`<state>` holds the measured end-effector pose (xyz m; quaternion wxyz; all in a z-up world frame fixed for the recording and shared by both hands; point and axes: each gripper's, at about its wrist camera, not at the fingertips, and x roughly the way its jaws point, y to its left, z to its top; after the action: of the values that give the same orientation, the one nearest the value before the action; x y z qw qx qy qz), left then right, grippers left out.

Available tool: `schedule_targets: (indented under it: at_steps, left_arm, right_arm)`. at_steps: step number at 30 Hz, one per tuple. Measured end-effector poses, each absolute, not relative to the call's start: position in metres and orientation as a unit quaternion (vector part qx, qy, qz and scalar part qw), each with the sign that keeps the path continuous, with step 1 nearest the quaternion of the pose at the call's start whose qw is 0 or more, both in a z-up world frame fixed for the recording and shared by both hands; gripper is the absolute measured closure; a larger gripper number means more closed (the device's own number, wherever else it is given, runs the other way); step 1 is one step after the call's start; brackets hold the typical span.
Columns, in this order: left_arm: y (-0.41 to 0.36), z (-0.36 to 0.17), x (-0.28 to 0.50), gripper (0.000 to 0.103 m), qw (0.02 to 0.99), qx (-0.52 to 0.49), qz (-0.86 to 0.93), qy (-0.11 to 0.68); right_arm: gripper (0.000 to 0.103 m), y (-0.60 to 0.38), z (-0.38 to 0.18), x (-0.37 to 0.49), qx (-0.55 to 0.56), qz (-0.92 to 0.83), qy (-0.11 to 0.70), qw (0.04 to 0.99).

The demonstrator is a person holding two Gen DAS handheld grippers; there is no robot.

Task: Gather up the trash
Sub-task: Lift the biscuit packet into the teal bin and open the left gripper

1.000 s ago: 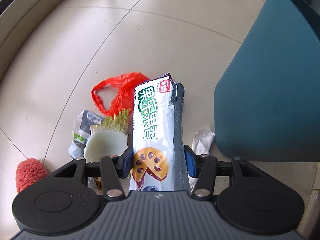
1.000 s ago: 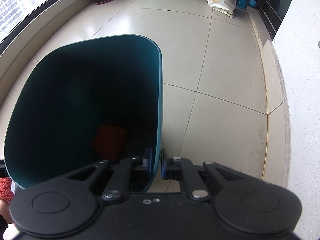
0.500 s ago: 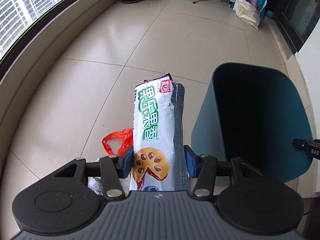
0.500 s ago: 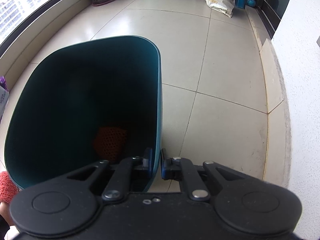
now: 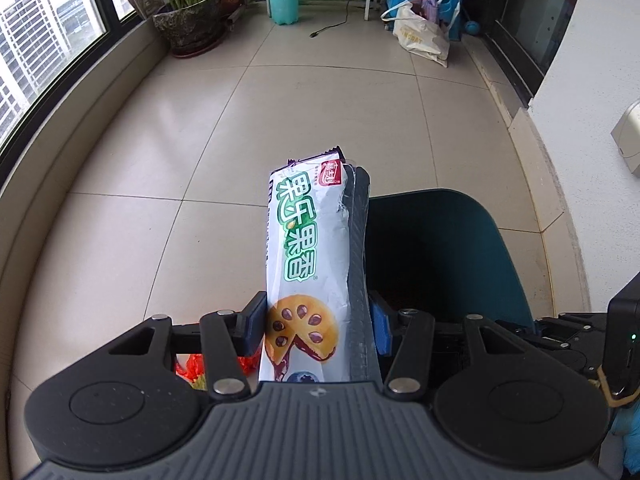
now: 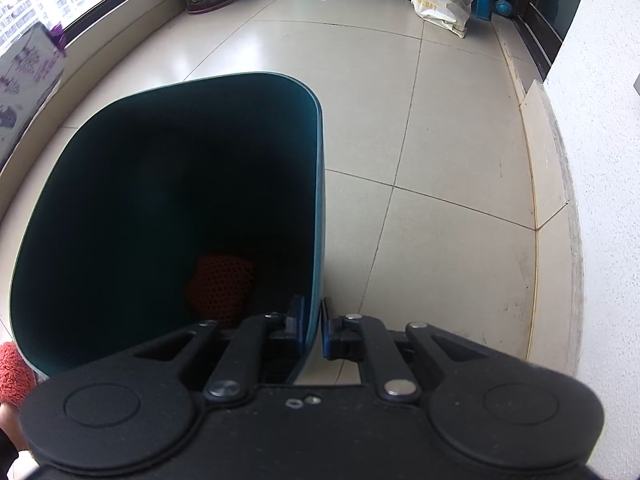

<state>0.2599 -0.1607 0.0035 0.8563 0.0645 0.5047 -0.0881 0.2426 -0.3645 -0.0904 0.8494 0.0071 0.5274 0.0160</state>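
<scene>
- Snack packet [image 5: 306, 264]: long white wrapper, green Chinese lettering down its length, small red logo at the far end, a picture of a yellow cut pie with dark berries at the near end. Surface creased; far end crimped, with a purple edge.
- A dark grey strip runs along the packet's right side, pressed against it; cannot tell what it is.
- Left gripper [image 5: 318, 326]: clamped on the packet's near end, a pad on each side. Packet sticks out far along the fingers, off the floor, just left of the bin's opening.
- Teal trash bin [image 5: 508, 264]: open-topped, rounded corners, dark inside, standing on the tiled floor [image 5: 168, 152] at the right.
- Right gripper [image 6: 314, 330]: pinched tight on the bin's right wall near the rim, one pad inside, one outside, pointing steeply down.
- Inside the bin, low and near: an orange-red knitted item [image 6: 222, 286].
- Red plastic bag [image 5: 194, 364]: on the floor under the left gripper, mostly hidden.
- Far end of the room: potted plant [image 5: 192, 20], turquoise spray bottle [image 5: 283, 0], cream shopping bag [image 5: 424, 36].
</scene>
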Motion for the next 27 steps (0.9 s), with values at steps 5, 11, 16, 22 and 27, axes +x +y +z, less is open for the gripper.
schedule_targets:
  at_steps: [5, 11, 16, 22, 27]
  left_arm:
    - [-0.199, -0.023, 0.274, 0.052, 0.841, 0.083, -0.104, 0.525]
    - [-0.231, -0.076, 0.296, 0.052, 0.811, 0.091, -0.100, 0.570]
    - [-0.244, -0.112, 0.309, 0.052, 0.794, 0.102, -0.088, 0.593]
    - [-0.251, -0.151, 0.321, 0.052, 0.774, 0.099, -0.082, 0.619]
    - [-0.251, -0.171, 0.326, 0.051, 0.760, 0.091, -0.083, 0.638]
  right_arm:
    - [0.095, -0.367, -0.091, 0.241, 0.012, 0.022, 0.526, 0.850]
    - [0.094, -0.368, -0.091, 0.241, 0.017, 0.026, 0.525, 0.851]
    - [0.094, -0.370, -0.091, 0.242, 0.019, 0.029, 0.524, 0.851]
    - [0.094, -0.372, -0.091, 0.239, 0.018, 0.030, 0.523, 0.851]
    - [0.094, -0.372, -0.091, 0.239, 0.019, 0.030, 0.523, 0.851]
